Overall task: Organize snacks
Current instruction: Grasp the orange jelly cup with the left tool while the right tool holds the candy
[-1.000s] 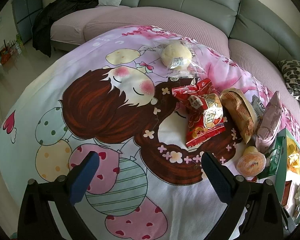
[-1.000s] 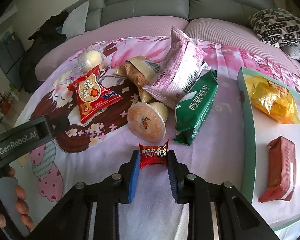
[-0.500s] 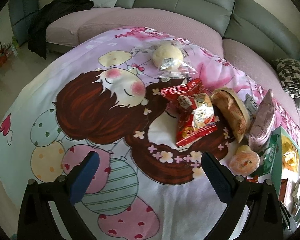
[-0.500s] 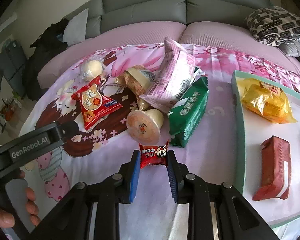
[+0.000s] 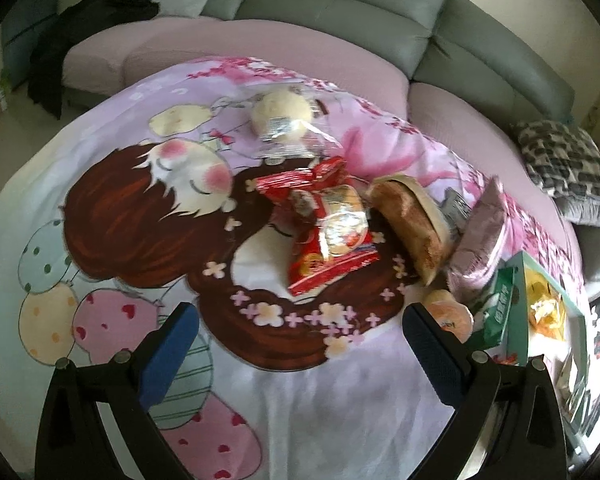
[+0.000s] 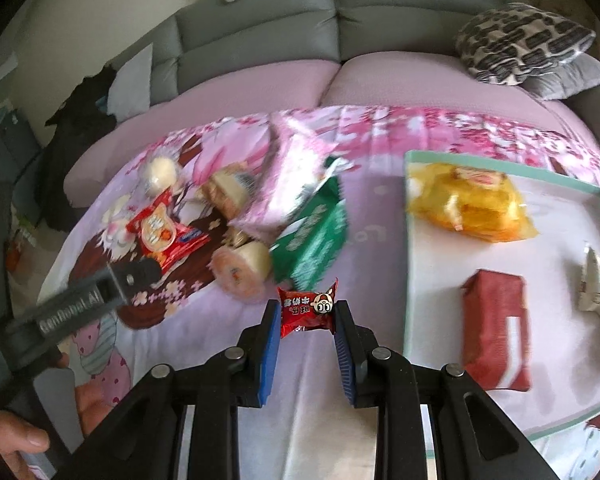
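Cartoon-print cloth [image 6: 228, 344], right gripper [image 6: 306, 322] angled down clamping small red candy packet [image 6: 306, 310], left gripper [image 5: 296, 340] wide, empty.

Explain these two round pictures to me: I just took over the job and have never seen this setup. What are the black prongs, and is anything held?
There is no robot arm here. A person carries a two-finger tool in each hand, and each tool has a fisheye camera looking along its fingers. The left view shows the left tool open and empty over a cartoon-print cloth. On the cloth lies a pile of snacks, among them a red snack bag and a wrapped round bun. The right view shows the right tool shut on a small red candy packet. To its right is a green-rimmed tray, which already holds a yellow packet and a dark red packet.
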`<state>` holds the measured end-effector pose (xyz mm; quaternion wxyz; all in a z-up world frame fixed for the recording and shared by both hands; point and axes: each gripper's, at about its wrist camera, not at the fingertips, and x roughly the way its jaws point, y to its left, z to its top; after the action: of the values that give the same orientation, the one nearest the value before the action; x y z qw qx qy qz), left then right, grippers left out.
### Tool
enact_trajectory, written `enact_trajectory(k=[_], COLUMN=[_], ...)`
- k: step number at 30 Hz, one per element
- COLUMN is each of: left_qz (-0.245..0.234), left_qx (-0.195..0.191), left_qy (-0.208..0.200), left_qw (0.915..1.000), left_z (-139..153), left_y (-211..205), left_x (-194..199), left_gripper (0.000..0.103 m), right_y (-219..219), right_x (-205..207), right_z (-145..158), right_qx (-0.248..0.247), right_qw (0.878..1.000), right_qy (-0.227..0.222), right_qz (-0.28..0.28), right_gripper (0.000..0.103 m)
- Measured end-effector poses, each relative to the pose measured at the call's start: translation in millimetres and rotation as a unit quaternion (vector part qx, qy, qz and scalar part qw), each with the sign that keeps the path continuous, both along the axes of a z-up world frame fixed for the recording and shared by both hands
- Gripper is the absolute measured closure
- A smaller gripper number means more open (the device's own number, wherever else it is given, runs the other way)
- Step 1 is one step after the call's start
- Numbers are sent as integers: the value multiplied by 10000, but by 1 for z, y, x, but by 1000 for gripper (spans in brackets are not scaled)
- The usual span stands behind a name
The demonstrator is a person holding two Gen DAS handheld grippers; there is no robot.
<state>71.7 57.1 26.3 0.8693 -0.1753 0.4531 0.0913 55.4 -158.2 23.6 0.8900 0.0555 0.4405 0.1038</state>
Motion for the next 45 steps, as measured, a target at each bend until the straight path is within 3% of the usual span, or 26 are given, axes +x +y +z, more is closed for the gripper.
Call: enact_trajectory(k=[13,17,26,40,41,45], left_qz=[-1064,-1347,-1670,-1823,-1823,-1822], left_qx=[162,250,420,637,657,604], left_qy=[35,-19,-23,-65,-62,-90], left_qw=[9942,9906,9851,9812,9810,9814], left_z=[-11,-14,-22,-24,-25,-23], left_y=[-52,-66,-84,-99,-99,-99], left_x=[15,19,29,35,35,35], left_gripper=[2,10,19,20,21,43], right_y=[-36,-41,-47,-49,-49,-50], right_x=[-5,-5,-4,-2,-2,-1], right_z=[16,16,14,10,10,8], right_qx=[261,336,432,480,483,496], right_qw=[9984,9980,9974,9970,9969,9967], right_qy=[-206,-192,-146,-56,-54,-22], right_qz=[-452,-500,-567,-610,-616,-636], right_gripper=[75,75,75,75,75,75])
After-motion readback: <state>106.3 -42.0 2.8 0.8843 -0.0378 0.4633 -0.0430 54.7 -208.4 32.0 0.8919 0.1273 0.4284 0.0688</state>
